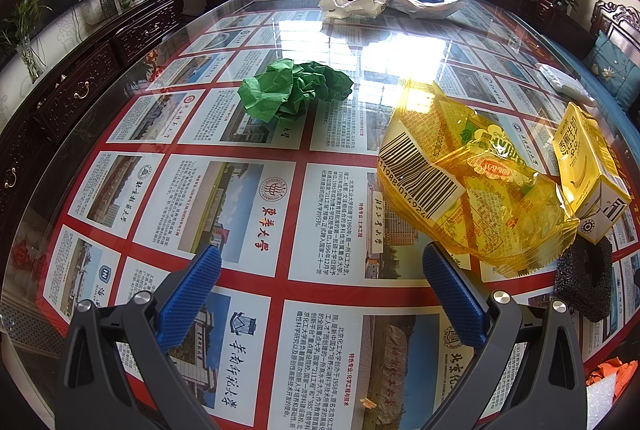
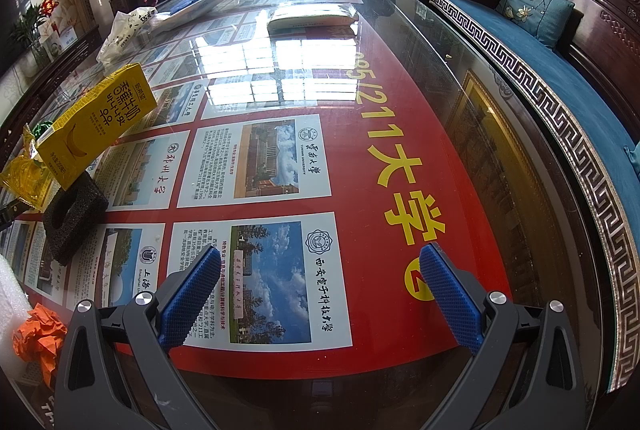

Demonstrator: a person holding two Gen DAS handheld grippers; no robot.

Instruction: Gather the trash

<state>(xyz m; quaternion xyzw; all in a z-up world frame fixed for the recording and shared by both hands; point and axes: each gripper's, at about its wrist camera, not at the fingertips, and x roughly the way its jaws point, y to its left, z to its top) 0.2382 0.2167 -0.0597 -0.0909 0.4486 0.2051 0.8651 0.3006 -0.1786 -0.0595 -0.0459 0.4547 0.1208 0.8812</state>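
The right gripper (image 2: 320,270) hangs over the glass-topped table (image 2: 400,158), its blue ribbed fingers (image 2: 192,298) spread wide with nothing between them. Well to its left, a yellow milk carton (image 2: 94,126) leans tilted on a black foam block (image 2: 72,218), beside a crinkled yellow plastic wrapper (image 2: 24,174). A crumpled orange paper ball (image 2: 38,334) lies just left of the left finger

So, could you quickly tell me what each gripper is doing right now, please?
Left gripper: open, holding nothing, above the glass table.
Right gripper: open, holding nothing.
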